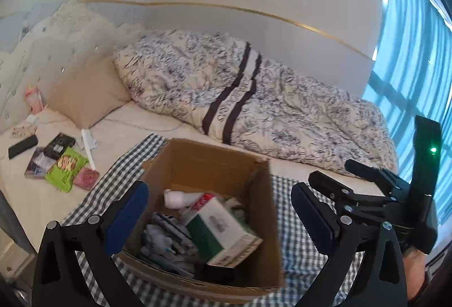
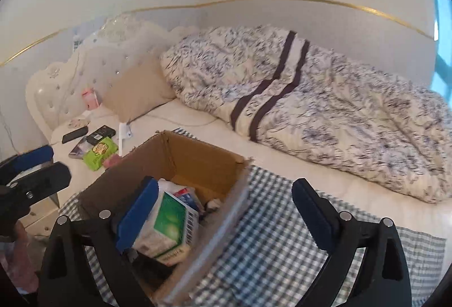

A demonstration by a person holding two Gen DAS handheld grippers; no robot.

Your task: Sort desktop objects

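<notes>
A wide bed with a cream sheet is filling most of both views, and the open brown cardboard box is serving here as the landmark. Behind the box, a thick quilt with a grey flower print and two dark stripes is lying bunched along the wall. Under the box, a blue and white checked cloth is spreading over the sheet and is reaching out to the right of it. The box itself is standing upright on this cloth with its flaps open.

Behind and to the left of the box, a beige square pillow is leaning against the white padded headboard.

The left hand-held gripper is hovering over the box with its blue-padded fingers wide apart, one on each side of the opening, and it is holding nothing. The right hand-held gripper is also standing apart and empty; its left finger is over the box and its right finger is over the cloth to the right of the box.

Inside the box, a green and white carton is lying tilted on top of smaller mixed things, next to a white plastic bottle.

To the left of the box, on the sheet, a lime green packet, a small pink pouch, a black flat box and a black remote-like bar are lying close together.
</notes>
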